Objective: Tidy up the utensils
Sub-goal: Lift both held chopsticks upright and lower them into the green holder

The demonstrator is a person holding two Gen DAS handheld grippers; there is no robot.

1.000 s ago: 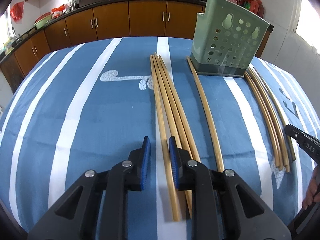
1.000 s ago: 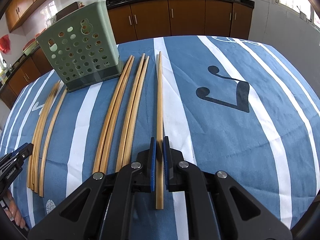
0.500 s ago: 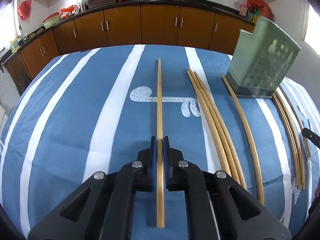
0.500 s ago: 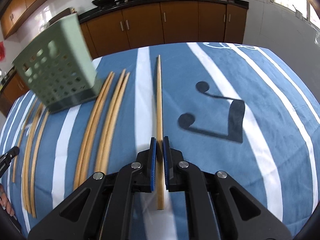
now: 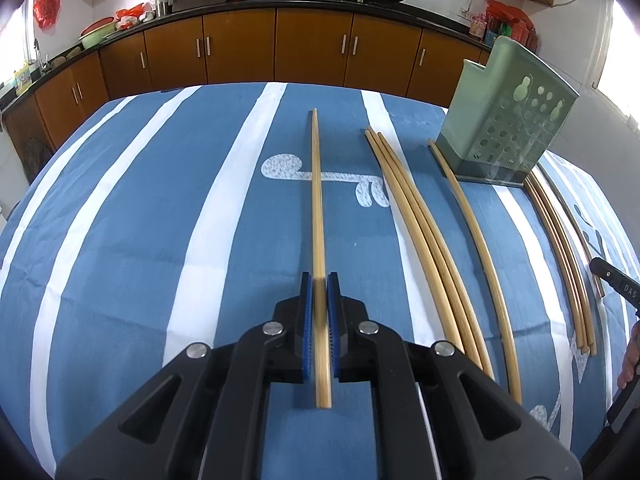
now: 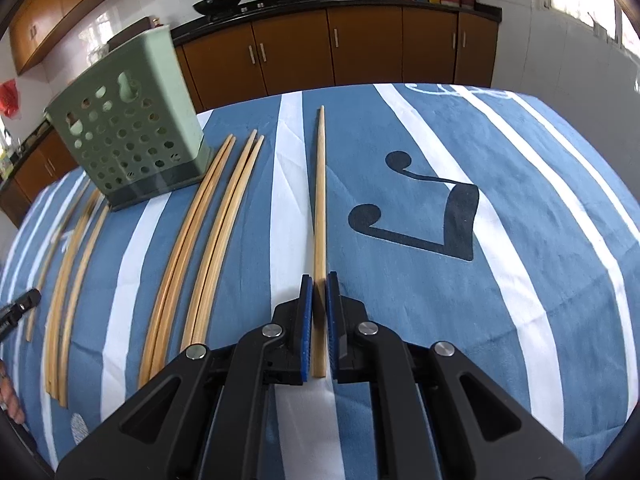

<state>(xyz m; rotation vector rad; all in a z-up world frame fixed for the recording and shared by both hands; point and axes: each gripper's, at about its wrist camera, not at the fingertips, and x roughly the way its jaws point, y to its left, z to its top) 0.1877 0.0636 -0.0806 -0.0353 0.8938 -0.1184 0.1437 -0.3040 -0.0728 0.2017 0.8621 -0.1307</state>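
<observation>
Chopsticks of pale bamboo are pinched one apiece: the left hand-held gripper (image 5: 319,286) clamps one chopstick (image 5: 317,200); the right hand-held gripper (image 6: 319,286) clamps another (image 6: 320,184). Loose ones (image 5: 420,232) lie on the blue striped table (image 5: 140,220) beside the green perforated holder (image 5: 504,136).

I see one bamboo chopstick (image 5: 318,216) running up frame centre, loose chopsticks (image 5: 424,236) lying right of it, and the green perforated holder (image 5: 506,120) upright, upper right.

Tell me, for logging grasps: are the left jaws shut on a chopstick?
Shut: the left gripper pads clamp one chopstick.
</observation>
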